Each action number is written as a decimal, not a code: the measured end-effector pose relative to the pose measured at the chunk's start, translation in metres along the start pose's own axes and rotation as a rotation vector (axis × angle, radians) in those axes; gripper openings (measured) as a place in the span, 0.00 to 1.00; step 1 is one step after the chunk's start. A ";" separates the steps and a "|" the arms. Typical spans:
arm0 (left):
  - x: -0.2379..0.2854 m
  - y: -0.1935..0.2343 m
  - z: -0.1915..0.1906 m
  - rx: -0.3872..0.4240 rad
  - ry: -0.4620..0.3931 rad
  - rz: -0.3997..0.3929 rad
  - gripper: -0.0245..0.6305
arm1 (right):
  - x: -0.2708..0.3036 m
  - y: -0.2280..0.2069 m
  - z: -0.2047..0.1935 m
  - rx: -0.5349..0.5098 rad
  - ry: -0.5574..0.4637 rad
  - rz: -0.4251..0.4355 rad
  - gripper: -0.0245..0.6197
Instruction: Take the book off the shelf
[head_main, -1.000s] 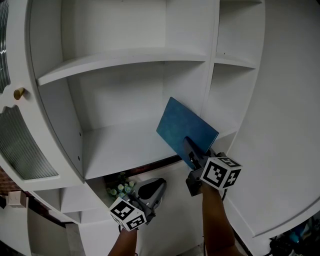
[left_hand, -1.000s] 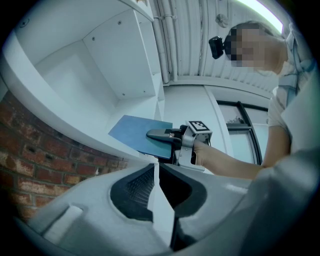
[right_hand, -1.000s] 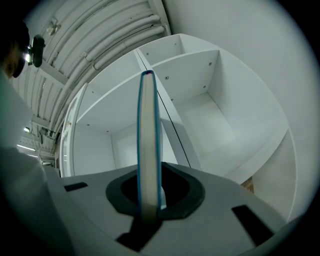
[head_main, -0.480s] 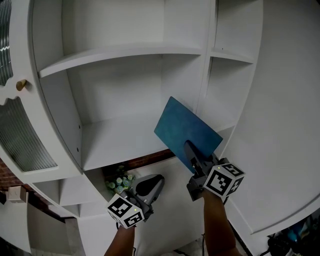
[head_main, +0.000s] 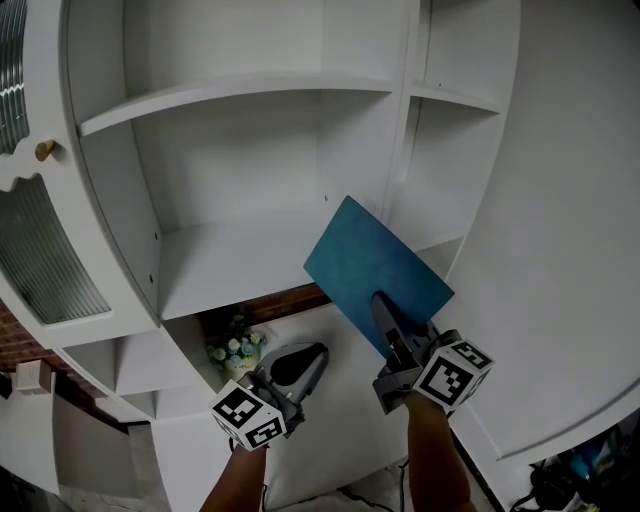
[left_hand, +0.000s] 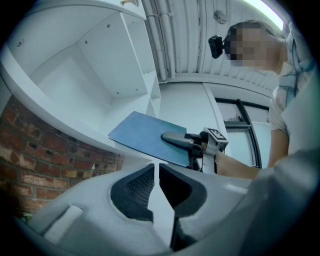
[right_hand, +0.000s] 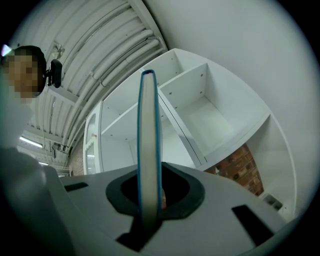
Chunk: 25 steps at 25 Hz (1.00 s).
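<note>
A white wooden shelf unit (head_main: 240, 255) with bare compartments fills the view, with a strip of red brick wall (head_main: 290, 300) and a small pot of flowers (head_main: 232, 350) below its lower board. The right gripper (head_main: 387, 318) is clamped on the near edge of the thin blue hardcover book (head_main: 375, 270), which juts forward and up from its jaws, tilted. It appears to be out in front of the shelf board. The removal looks nearly done. Next, the book should be drawn back clear of the unit and kept from twisting. The left gripper (head_main: 312, 356), down to the left of the right one, has its jaws nearly together and holds nothing.
</note>
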<state>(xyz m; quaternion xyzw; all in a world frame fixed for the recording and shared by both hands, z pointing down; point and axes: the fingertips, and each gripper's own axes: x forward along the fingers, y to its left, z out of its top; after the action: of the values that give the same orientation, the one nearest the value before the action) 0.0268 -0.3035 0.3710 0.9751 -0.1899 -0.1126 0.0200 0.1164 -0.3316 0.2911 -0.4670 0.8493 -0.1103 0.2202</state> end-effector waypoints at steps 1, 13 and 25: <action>0.000 -0.002 -0.001 -0.001 0.002 -0.001 0.07 | -0.004 0.001 -0.001 0.008 -0.003 0.003 0.12; 0.000 -0.023 -0.020 -0.016 0.032 -0.003 0.07 | -0.044 -0.003 -0.039 0.113 0.030 0.018 0.12; -0.015 -0.025 -0.041 -0.040 0.066 0.036 0.07 | -0.056 -0.016 -0.097 0.227 0.111 0.012 0.12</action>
<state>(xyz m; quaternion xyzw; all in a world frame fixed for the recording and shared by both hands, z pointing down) 0.0319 -0.2753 0.4118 0.9741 -0.2044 -0.0839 0.0475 0.1089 -0.2947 0.3978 -0.4271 0.8449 -0.2304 0.2248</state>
